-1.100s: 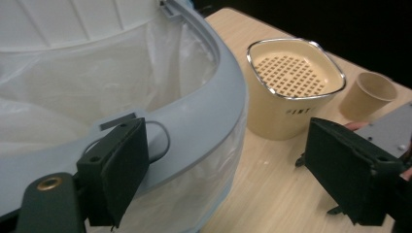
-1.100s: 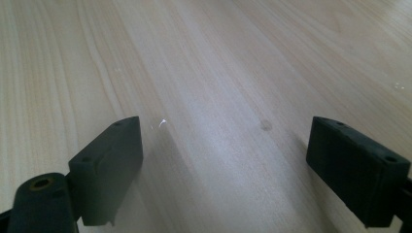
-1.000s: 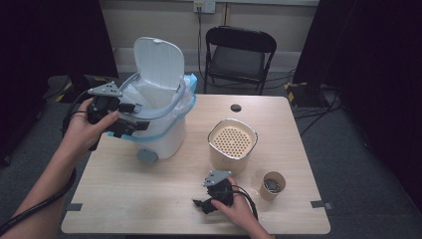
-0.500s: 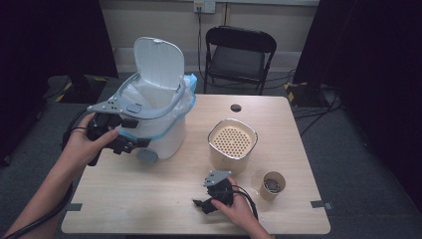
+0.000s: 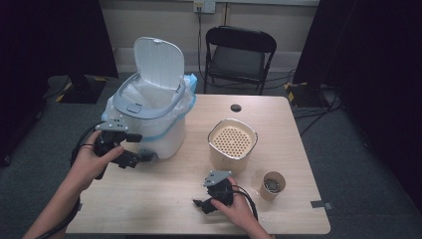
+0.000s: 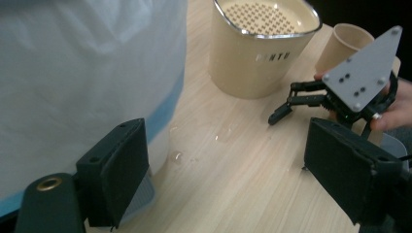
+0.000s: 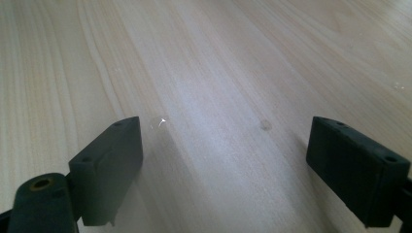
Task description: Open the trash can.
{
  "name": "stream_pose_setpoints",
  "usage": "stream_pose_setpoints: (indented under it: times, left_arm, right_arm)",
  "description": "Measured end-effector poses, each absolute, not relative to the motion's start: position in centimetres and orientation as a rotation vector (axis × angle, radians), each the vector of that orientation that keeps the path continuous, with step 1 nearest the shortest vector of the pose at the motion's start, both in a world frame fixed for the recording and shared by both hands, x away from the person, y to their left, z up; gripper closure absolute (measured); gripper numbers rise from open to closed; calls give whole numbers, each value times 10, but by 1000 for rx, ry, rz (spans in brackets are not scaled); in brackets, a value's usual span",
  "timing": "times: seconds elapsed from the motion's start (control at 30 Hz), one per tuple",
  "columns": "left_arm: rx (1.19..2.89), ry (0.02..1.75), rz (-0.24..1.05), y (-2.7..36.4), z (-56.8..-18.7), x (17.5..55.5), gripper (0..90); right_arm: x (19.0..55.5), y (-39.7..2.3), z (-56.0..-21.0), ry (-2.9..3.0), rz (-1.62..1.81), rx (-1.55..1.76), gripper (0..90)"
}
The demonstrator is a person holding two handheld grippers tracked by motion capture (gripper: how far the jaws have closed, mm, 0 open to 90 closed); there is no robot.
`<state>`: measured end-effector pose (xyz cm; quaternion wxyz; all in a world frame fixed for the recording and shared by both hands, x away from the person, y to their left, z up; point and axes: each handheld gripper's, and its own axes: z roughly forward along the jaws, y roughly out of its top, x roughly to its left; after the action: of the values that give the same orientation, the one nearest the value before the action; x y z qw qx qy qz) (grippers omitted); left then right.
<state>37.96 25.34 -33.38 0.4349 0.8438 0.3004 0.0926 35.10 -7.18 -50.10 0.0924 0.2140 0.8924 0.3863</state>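
Bin (image 5: 149, 119), lid up, stands at the table's (image 5: 164, 199) far left corner. I hold the left gripper (image 5: 139, 158) low, just beside the bin's base, jaws spread and empty. My right gripper (image 5: 201, 205) rests near the front edge, jaws apart too, holding nothing. Bare wood lies between them.
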Motion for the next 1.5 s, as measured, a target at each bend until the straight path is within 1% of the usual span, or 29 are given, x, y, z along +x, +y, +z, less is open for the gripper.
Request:
stream_pose_setpoints:
  times: [0.27,0.5,0.57,0.7,1.1,1.3,1.5]
  left_arm:
    - [2107,744,179,250,-372,374,158]
    - [2109,757,165,250,-399,370,158]
    - [2166,742,157,247,-414,368,159]
    - [2174,740,145,245,-430,367,160]
    - [2192,725,144,240,-466,360,159]
    - [2219,723,142,239,-474,358,160]
    - [2223,711,173,240,-480,358,160]
  right_arm:
    - [354,-75,-500,2668,1175,636,128]
    - [355,-78,-498,2680,1147,636,140]
    - [355,-80,-496,2683,1135,631,142]
    - [357,-83,-492,2678,1128,631,144]
    - [355,-96,-480,2665,1150,634,154]
    - [353,-101,-474,2668,1161,625,153]
    - [349,-109,-470,2691,1168,607,144]
